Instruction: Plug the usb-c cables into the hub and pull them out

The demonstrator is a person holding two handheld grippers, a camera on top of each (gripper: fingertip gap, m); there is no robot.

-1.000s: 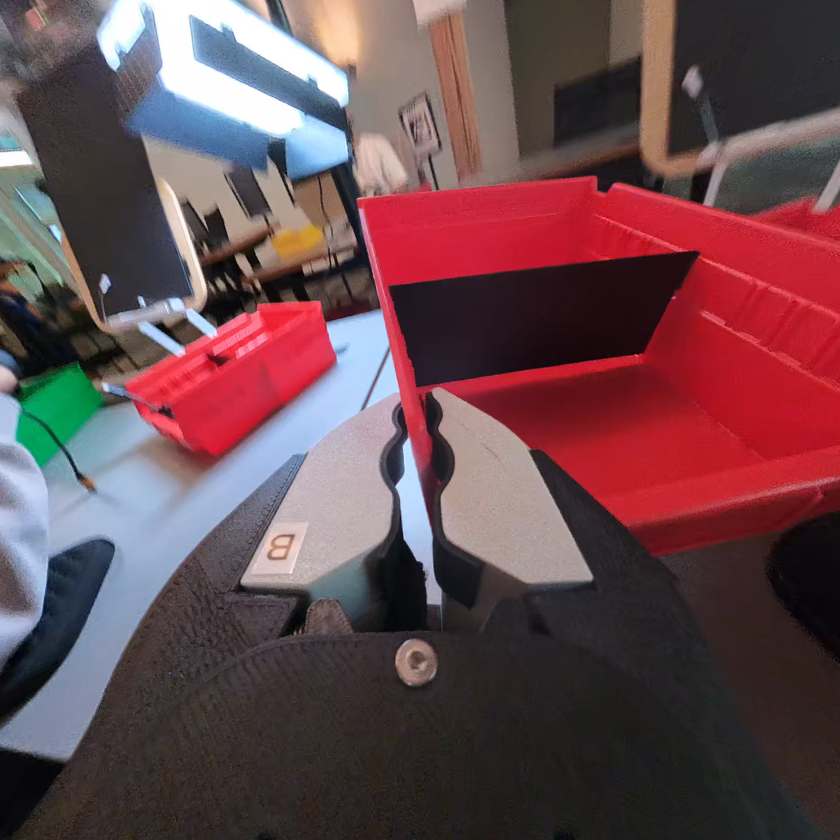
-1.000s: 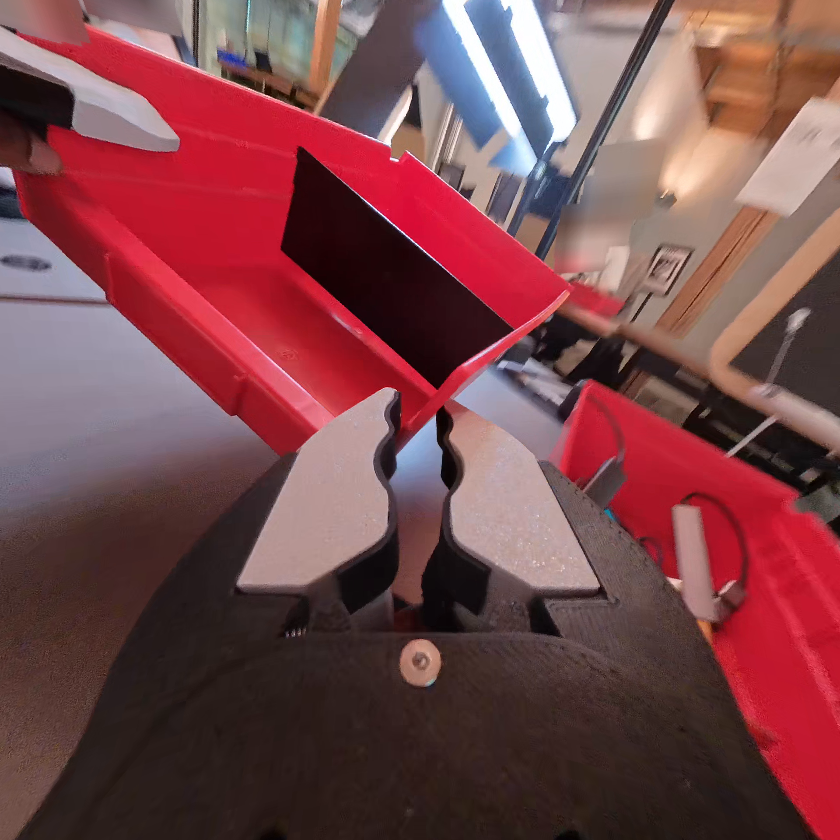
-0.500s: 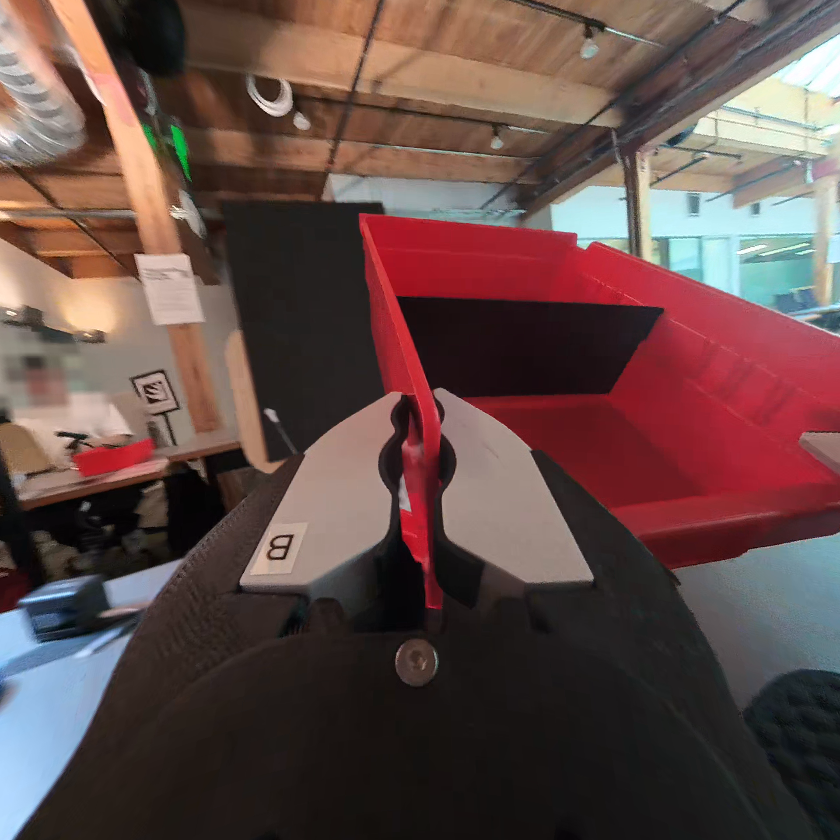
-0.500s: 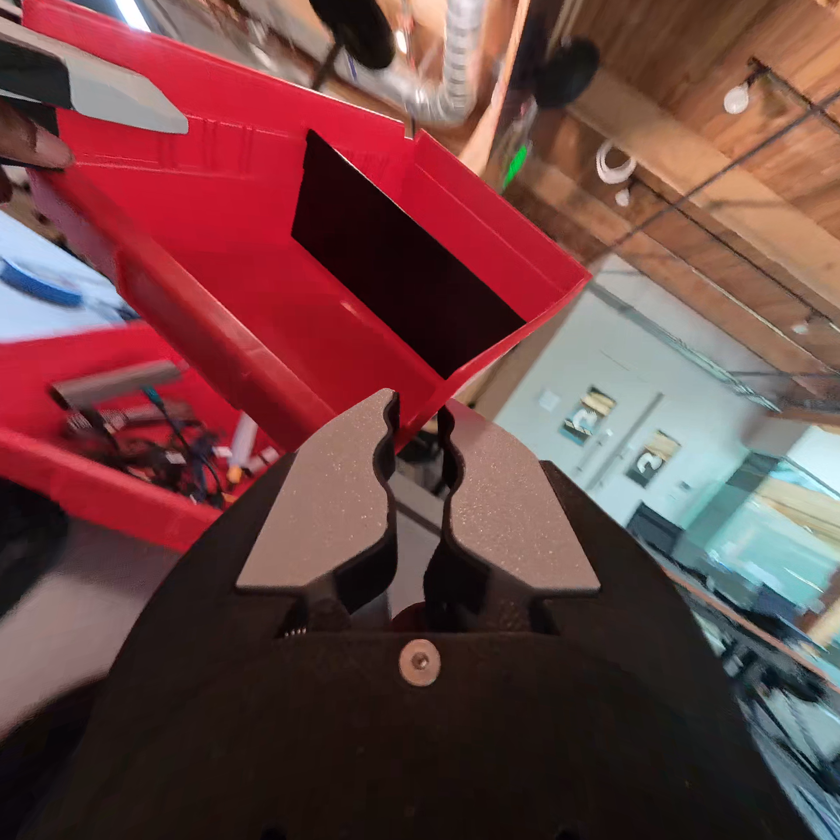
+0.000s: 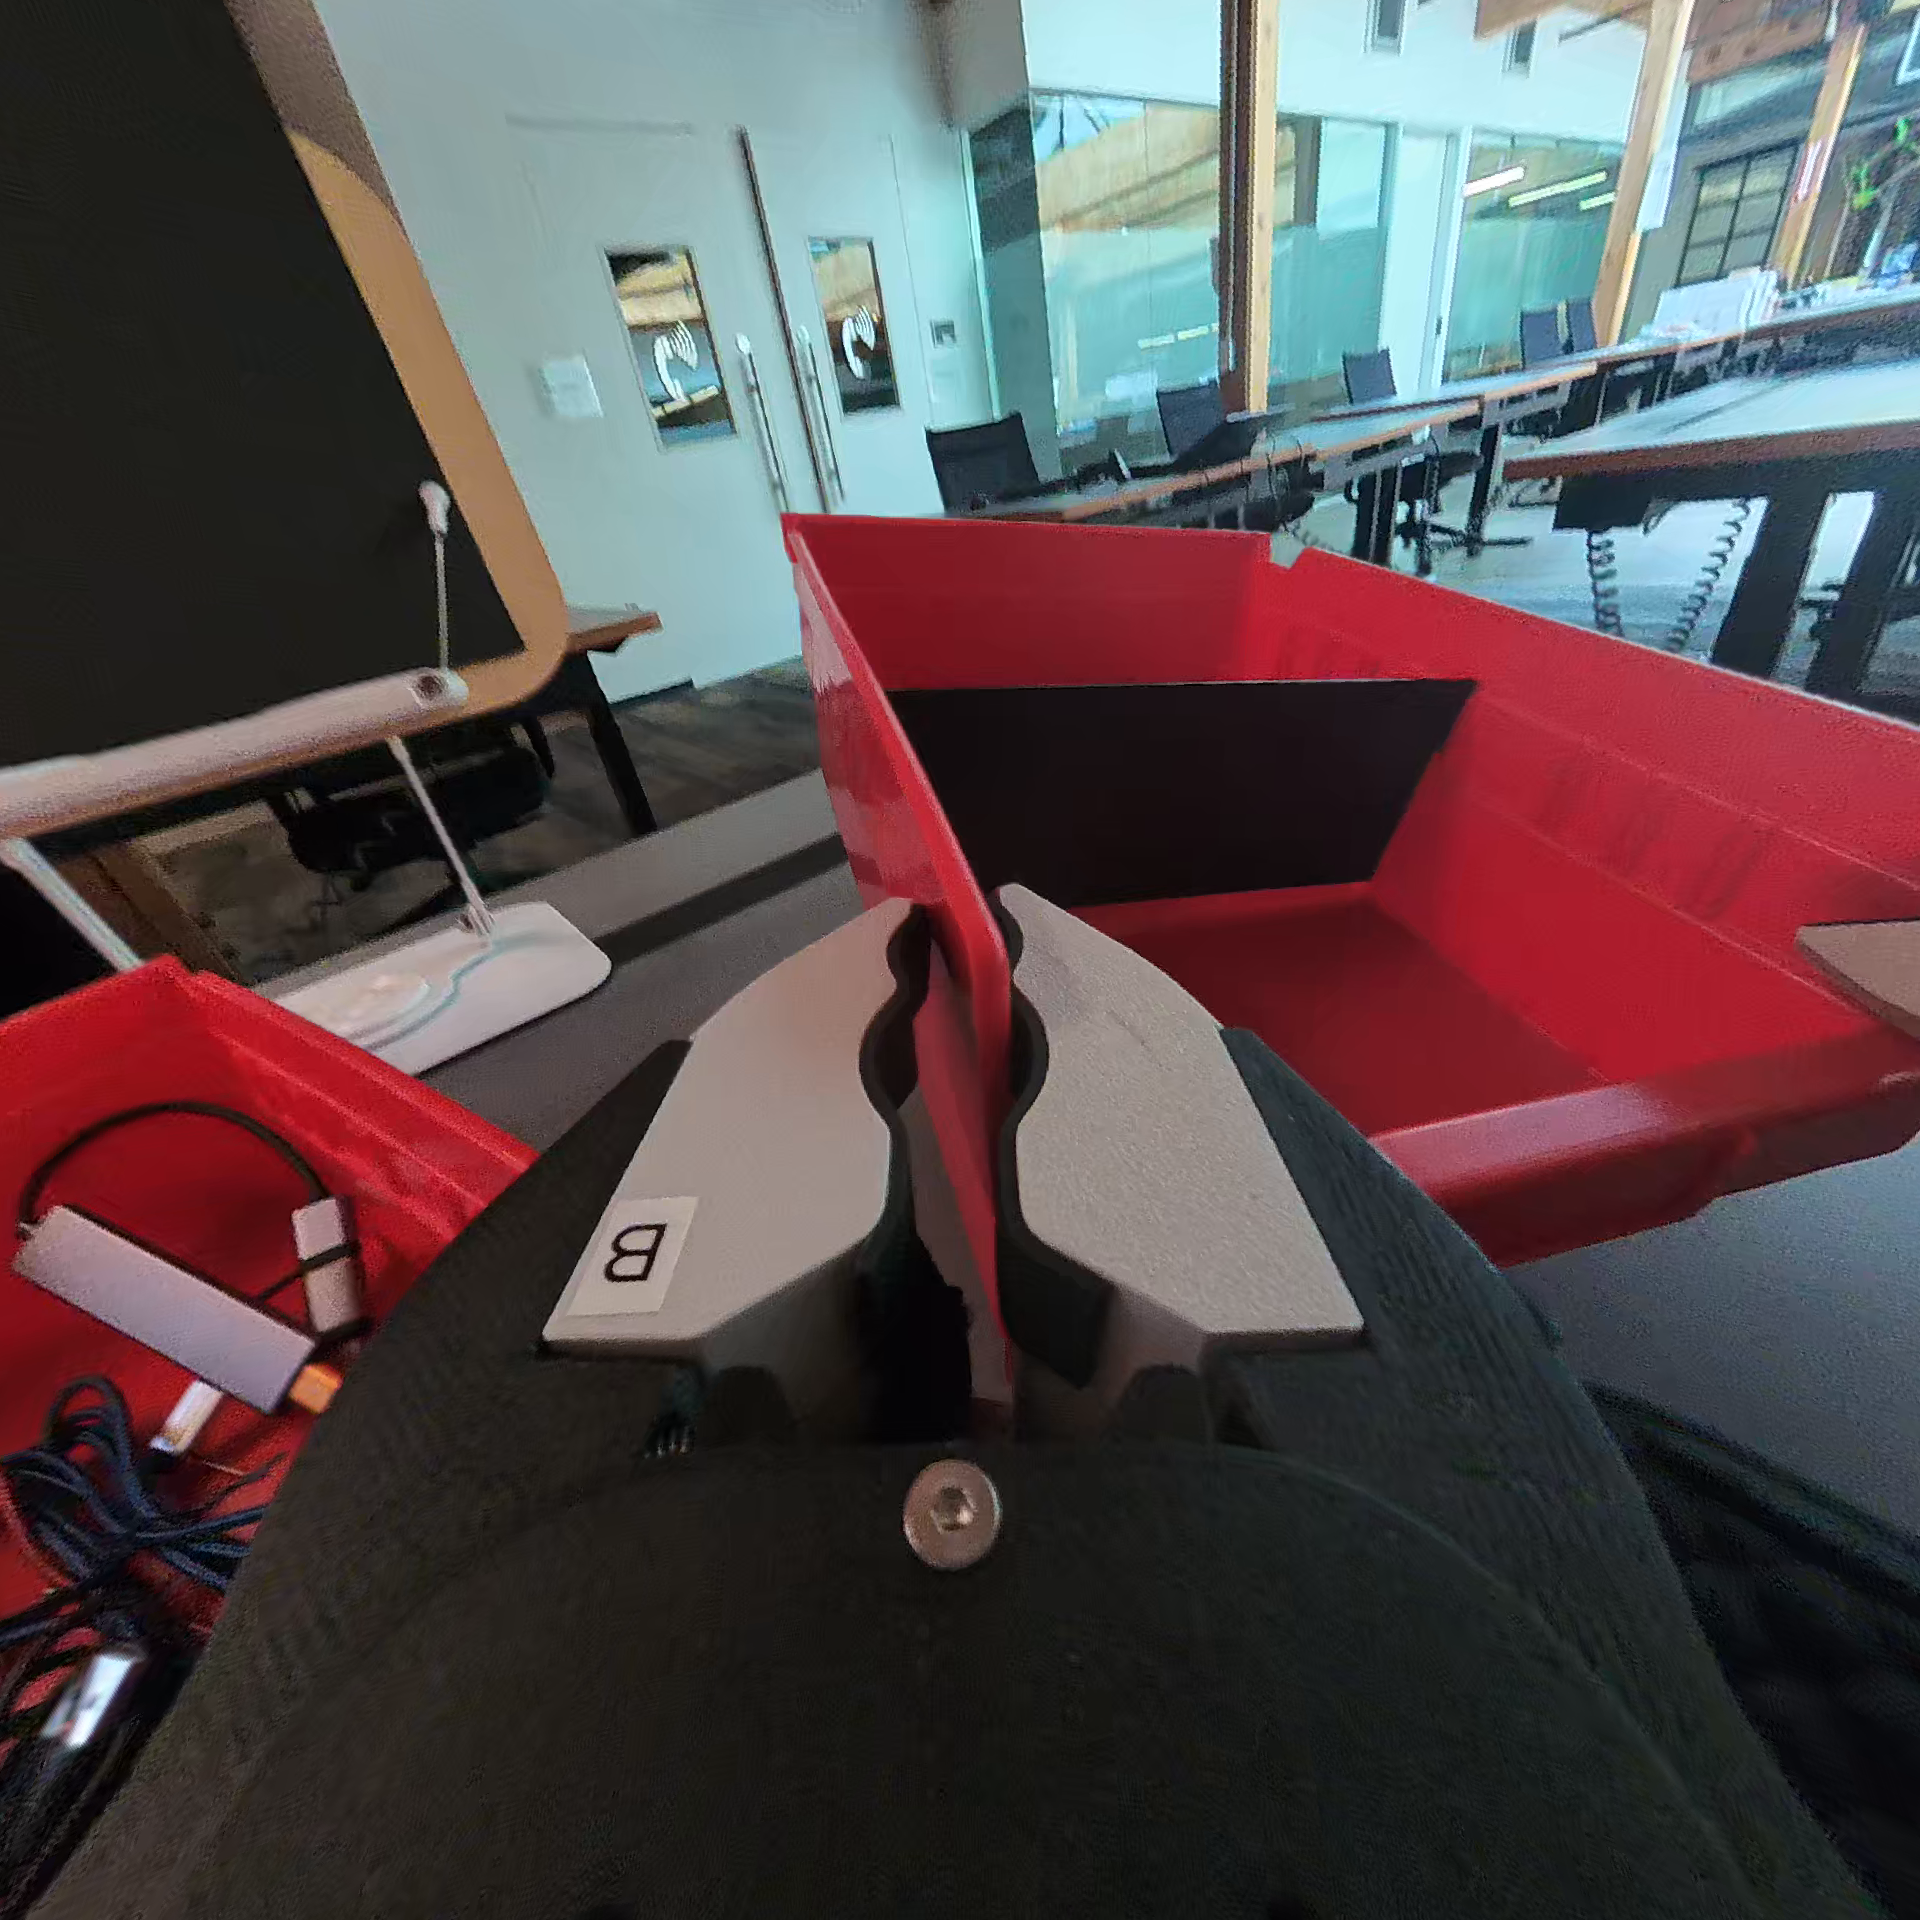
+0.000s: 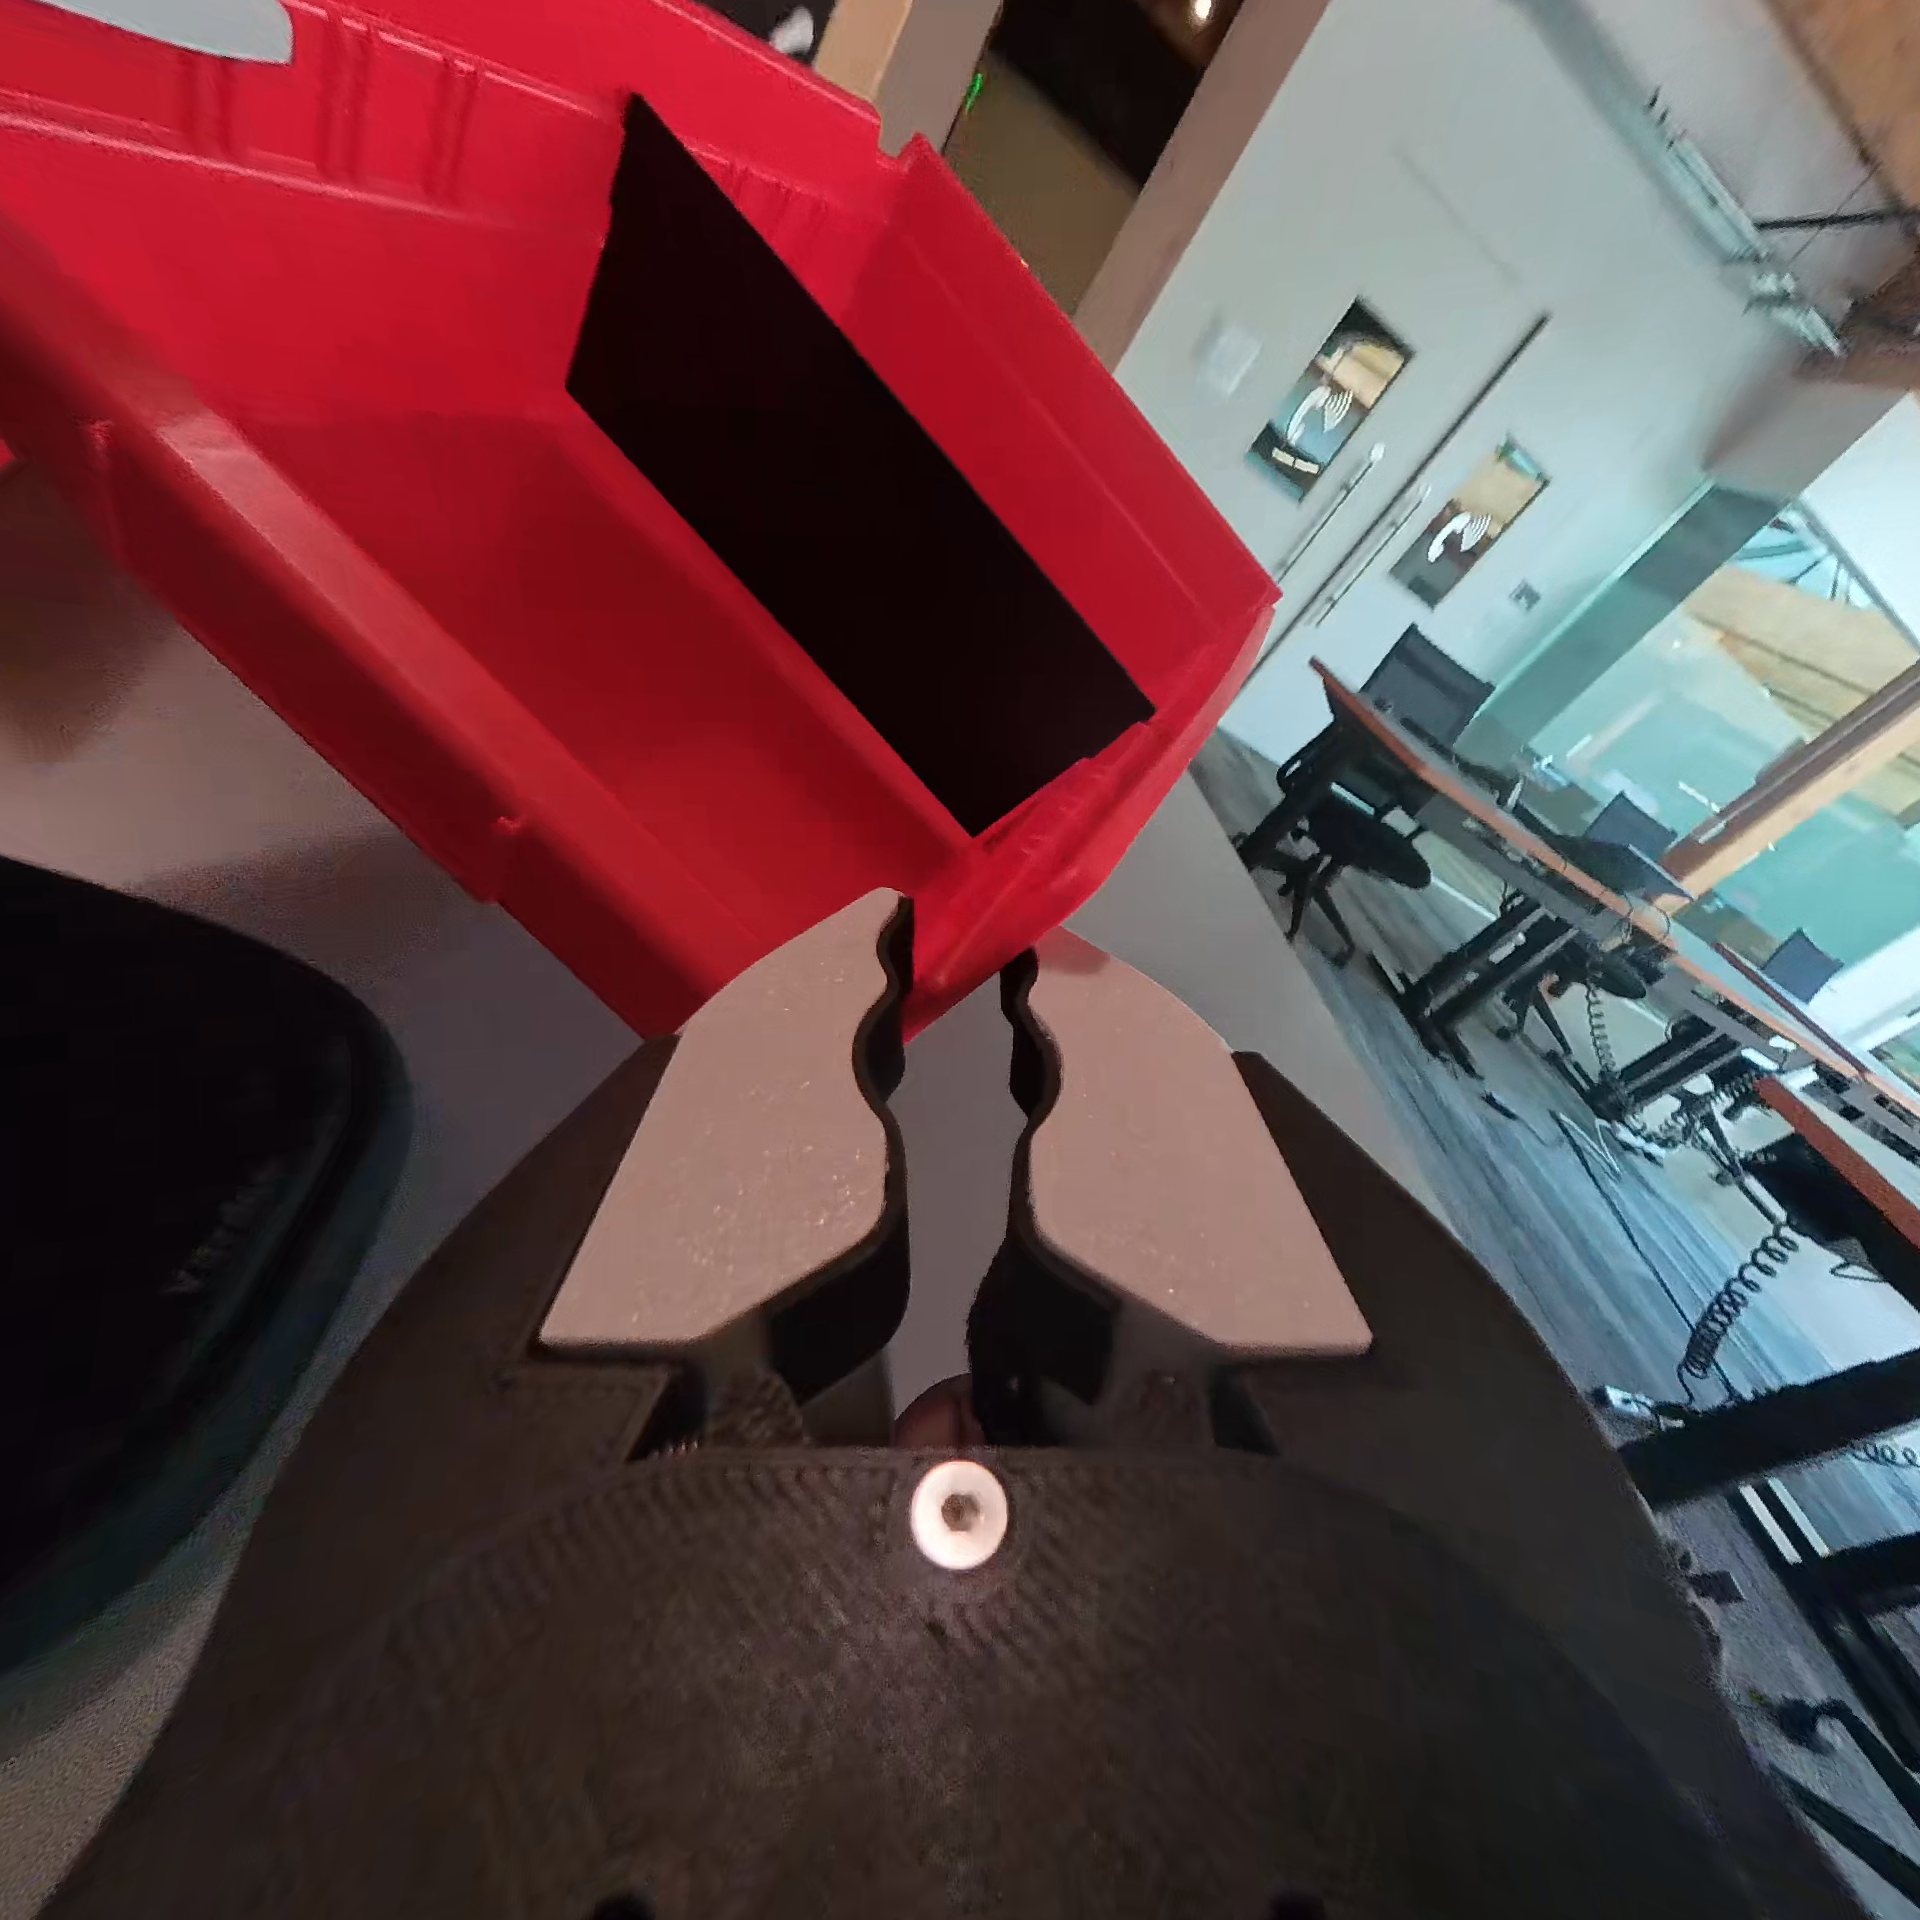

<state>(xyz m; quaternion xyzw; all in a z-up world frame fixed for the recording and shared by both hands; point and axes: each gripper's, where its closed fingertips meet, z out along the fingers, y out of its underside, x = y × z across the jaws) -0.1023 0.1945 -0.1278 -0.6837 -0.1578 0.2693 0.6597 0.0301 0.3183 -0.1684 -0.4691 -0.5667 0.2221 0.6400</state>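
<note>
An empty red bin [image 5: 1455,997] with a black divider [image 5: 1143,790] is held between both grippers. My left gripper [image 5: 956,925] is shut on the bin's left side wall. My right gripper [image 6: 956,935] grips the bin's [image 6: 468,582] right wall at its corner with the fingertips, and the bin tilts in that view. A second red bin [image 5: 125,1049] at the lower left holds a silver hub [image 5: 156,1309], a small silver adapter [image 5: 327,1262] and dark braided cables [image 5: 94,1496].
A white lamp base [image 5: 447,987] stands on the grey table [image 5: 686,966] behind the second bin. A black mesh object [image 6: 156,1195] lies near the held bin. Long desks and chairs [image 5: 1558,436] fill the room beyond. My right fingertips sit around 20 cm from my left ones.
Both grippers have swung round with the red bin still held, from facing the ceiling to facing the office. The bin with the hub and cables now shows at my left gripper's left.
</note>
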